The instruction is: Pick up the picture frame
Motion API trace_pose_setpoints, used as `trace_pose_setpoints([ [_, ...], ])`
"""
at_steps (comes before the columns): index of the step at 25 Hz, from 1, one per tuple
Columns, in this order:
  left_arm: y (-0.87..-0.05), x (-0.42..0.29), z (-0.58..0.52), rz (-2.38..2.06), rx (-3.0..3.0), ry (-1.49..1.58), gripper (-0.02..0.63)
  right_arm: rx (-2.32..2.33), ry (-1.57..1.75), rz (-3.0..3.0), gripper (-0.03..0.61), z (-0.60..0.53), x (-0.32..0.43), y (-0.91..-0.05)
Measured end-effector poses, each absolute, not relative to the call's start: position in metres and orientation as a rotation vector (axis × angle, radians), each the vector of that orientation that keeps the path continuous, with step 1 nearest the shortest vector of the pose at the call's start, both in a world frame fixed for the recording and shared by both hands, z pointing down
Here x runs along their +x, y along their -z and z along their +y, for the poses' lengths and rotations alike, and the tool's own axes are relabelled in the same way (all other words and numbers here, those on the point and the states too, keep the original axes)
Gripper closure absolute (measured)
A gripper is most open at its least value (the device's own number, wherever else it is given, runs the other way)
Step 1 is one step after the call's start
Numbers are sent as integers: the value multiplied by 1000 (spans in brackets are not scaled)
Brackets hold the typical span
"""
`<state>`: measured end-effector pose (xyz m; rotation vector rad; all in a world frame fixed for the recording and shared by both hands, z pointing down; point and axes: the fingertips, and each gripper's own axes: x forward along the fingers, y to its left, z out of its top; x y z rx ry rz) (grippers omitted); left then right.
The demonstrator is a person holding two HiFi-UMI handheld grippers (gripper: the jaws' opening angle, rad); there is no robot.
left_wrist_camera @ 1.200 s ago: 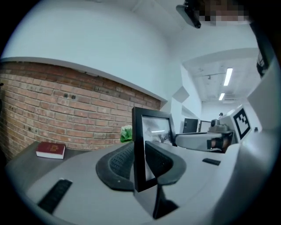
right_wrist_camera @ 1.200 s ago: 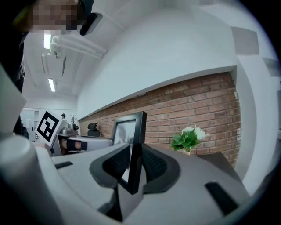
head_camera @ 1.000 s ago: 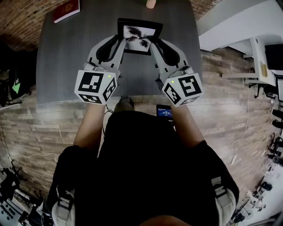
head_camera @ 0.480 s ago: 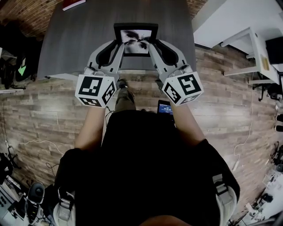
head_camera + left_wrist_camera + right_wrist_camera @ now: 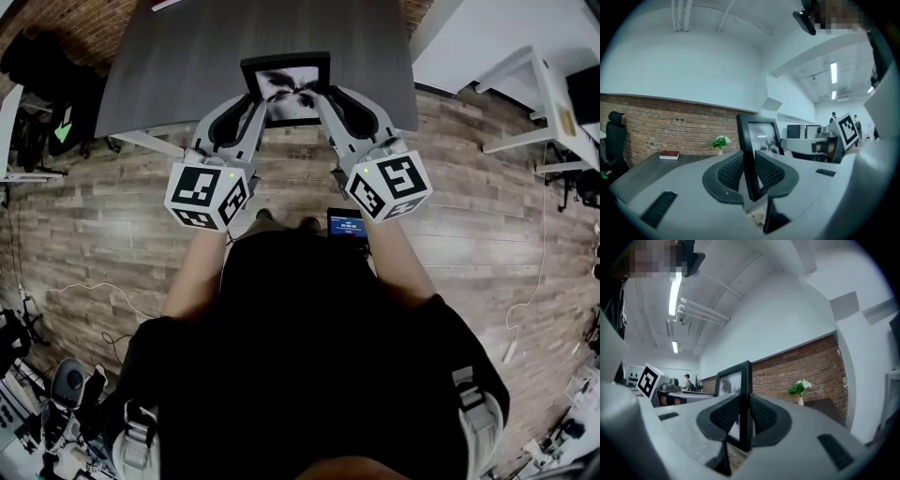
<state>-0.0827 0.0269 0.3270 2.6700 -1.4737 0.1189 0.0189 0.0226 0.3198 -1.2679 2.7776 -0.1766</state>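
Already the black rectangular picture frame (image 5: pixel 286 86) stands upright above the near edge of the dark grey table (image 5: pixel 178 56), squarely between both hands, the left hand-held gripper (image 5: pixel 251 101) clamped on its left rail and the right hand-held gripper (image 5: pixel 323 101) on its right rail.

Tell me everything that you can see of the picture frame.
The picture frame is rectangular, with a wide black border around a blurry black-and-white picture. It is upright in the air, picture towards the person, by the near edge of the grey table. The left tongs and right tongs clamp its two side edges.
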Motion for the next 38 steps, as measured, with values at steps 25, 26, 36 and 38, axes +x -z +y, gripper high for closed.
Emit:
trace_pose_setpoints([
  [25,-361,-246,117,-1213,2645,-34,546,-1483,340,2822,508,125,-144,-357],
  [26,-365,-249,121,-1205,2638,-33,546,-1492,350,2828,508,129,-147,-361],
  [36,-365,-230,151,-1242,2631,-42,546,-1481,302,2881,508,165,-129,-369],
  [38,-357,-219,157,-1252,2641,-42,546,-1470,297,2874,508,168,-118,-365],
])
